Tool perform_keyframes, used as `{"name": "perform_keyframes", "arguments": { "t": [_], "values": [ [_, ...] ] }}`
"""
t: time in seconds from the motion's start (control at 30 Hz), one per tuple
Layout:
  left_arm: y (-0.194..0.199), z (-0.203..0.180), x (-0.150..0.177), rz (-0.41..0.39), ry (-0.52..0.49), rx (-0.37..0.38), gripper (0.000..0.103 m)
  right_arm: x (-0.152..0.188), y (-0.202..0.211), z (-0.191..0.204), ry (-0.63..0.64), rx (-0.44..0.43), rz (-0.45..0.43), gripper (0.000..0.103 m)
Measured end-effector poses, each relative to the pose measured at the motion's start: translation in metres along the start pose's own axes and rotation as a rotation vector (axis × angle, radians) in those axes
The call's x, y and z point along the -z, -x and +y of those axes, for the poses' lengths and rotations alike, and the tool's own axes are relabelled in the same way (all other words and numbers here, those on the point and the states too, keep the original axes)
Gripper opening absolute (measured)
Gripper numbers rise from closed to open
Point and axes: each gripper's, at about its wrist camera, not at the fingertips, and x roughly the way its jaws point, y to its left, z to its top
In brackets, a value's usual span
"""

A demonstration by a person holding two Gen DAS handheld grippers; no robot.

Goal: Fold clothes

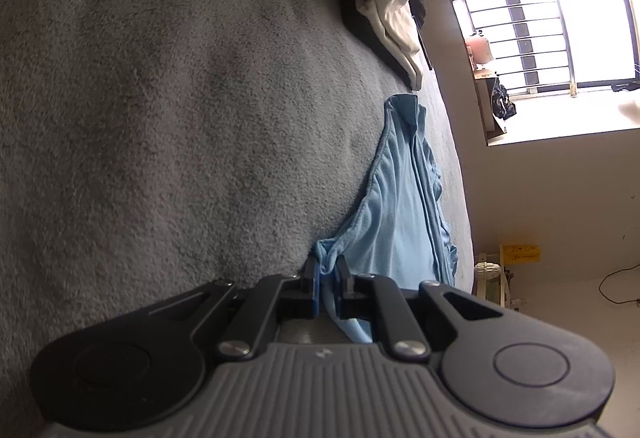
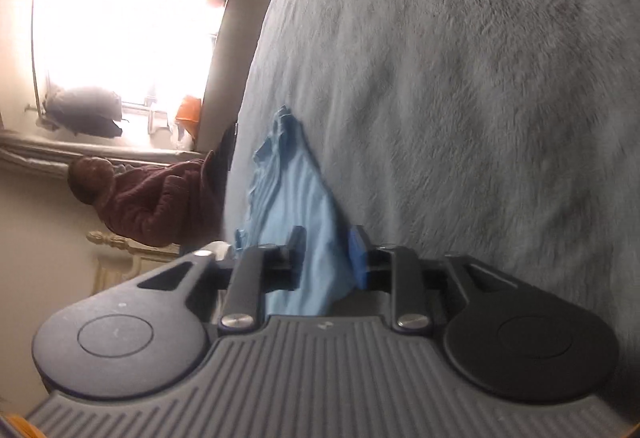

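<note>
A grey fleecy blanket [image 1: 168, 110] covers the surface; beyond it, a bright barred window [image 1: 560, 10]. A seated person in a maroon fleece [image 2: 160, 202] faces the window.

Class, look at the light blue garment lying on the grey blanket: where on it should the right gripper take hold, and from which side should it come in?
Probably the near edge of the light blue garment, approached low along the grey blanket. There the cloth already lies between the right gripper jaws, which stand apart. The left gripper pinches a bunched corner the same way.
</note>
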Motion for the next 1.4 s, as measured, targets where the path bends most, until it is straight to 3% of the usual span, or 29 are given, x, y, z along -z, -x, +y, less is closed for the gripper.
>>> {"name": "perform_keyframes", "arguments": {
  "t": [0.07, 0.13, 0.27, 0.33, 0.4, 0.43, 0.47, 0.53, 0.57, 0.67, 0.83, 1.0, 1.2, 1.4],
  "values": [
    [-0.001, 0.0, -0.001, 0.004, 0.007, 0.008, 0.01, 0.009, -0.001, 0.004, -0.023, 0.007, 0.036, 0.045],
    [-0.001, 0.001, -0.001, 0.009, 0.018, 0.019, 0.01, 0.02, -0.009, 0.007, -0.045, 0.029, 0.073, 0.053],
    [-0.003, 0.0, -0.001, 0.011, 0.032, 0.023, 0.01, 0.028, -0.038, 0.005, -0.07, 0.069, 0.109, 0.053],
    [-0.003, -0.002, 0.0, 0.006, 0.03, 0.021, 0.01, 0.03, -0.049, 0.01, -0.075, 0.058, 0.083, 0.053],
    [-0.005, -0.004, 0.002, -0.008, 0.027, 0.018, 0.011, 0.03, -0.051, 0.012, -0.08, 0.059, 0.033, 0.049],
    [-0.005, -0.005, 0.003, -0.015, 0.025, 0.017, 0.011, 0.029, -0.051, 0.012, -0.081, 0.059, 0.015, 0.04],
    [-0.006, -0.006, 0.004, -0.023, 0.024, 0.015, 0.01, 0.03, -0.052, 0.012, -0.075, 0.067, -0.003, 0.023],
    [-0.007, -0.009, 0.006, -0.038, 0.021, 0.014, 0.01, 0.032, -0.054, 0.01, -0.077, 0.096, -0.038, 0.004],
    [-0.007, -0.01, 0.007, -0.049, 0.015, 0.01, 0.008, 0.034, -0.054, 0.008, -0.086, 0.095, -0.058, 0.003],
    [-0.002, -0.018, 0.014, -0.075, -0.015, -0.011, 0.005, 0.043, -0.051, 0.008, -0.059, 0.093, -0.112, 0.001],
    [0.017, -0.02, 0.018, -0.084, 0.0, 0.018, 0.004, 0.053, -0.03, 0.021, 0.007, 0.087, -0.154, 0.0],
    [0.04, -0.029, 0.017, -0.054, -0.067, 0.038, 0.004, 0.064, -0.011, 0.028, 0.032, 0.061, -0.149, 0.0],
    [0.081, -0.033, 0.01, 0.009, -0.2, 0.015, 0.004, 0.094, 0.02, 0.026, 0.051, 0.06, -0.093, 0.0],
    [0.132, -0.01, 0.039, 0.153, -0.272, -0.106, 0.004, 0.132, 0.07, 0.018, 0.1, 0.134, 0.029, 0.0]
  ]
}}
